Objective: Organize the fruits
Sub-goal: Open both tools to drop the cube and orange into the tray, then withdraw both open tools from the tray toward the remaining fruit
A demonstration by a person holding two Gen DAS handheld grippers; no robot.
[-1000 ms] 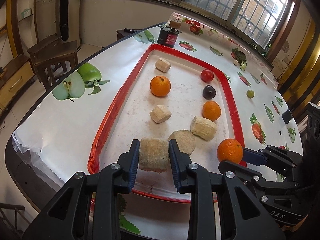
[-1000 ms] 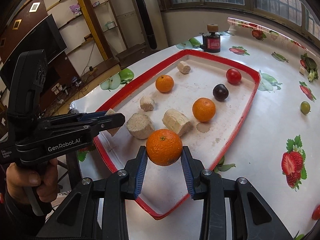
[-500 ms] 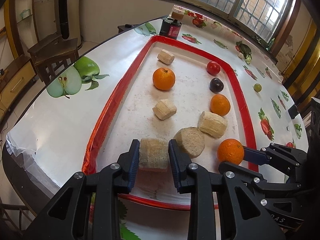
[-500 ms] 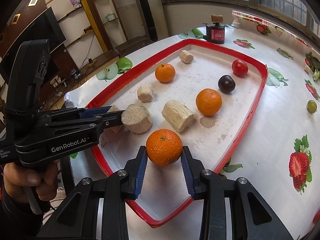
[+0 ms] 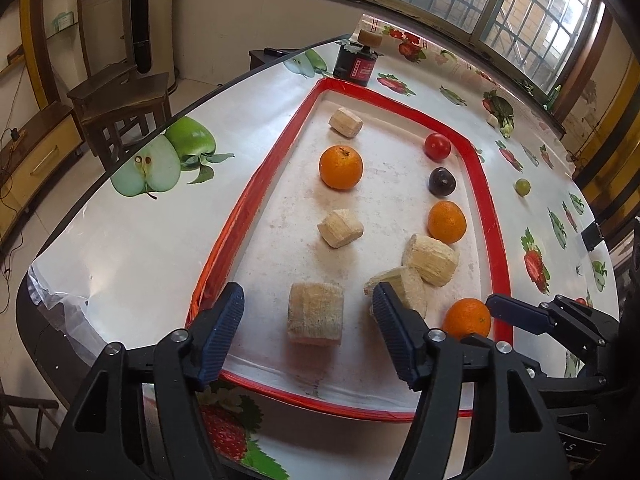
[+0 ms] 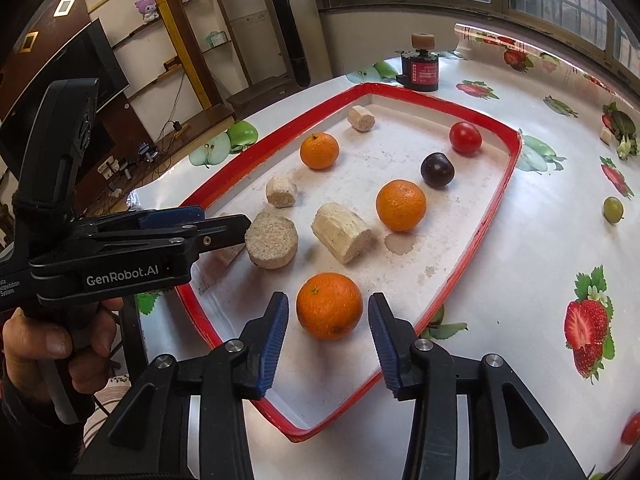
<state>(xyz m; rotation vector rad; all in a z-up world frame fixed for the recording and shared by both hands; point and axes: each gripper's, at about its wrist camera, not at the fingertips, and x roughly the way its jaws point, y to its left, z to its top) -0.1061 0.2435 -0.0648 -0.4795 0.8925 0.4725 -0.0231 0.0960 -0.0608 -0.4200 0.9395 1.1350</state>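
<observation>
- Left gripper (image 5: 306, 322): jaws opening, pads clear of the pale sugarcane piece (image 5: 316, 314), which sits on the red-rimmed tray (image 5: 486, 216) near its front edge.
- Right gripper (image 6: 328, 334): jaws opening; orange (image 6: 329, 305) rests on the tray between them, untouched.
- Judgement: release step. Spread the jaws fully, then lift straight back so no pad nudges the orange into a roll.
</observation>
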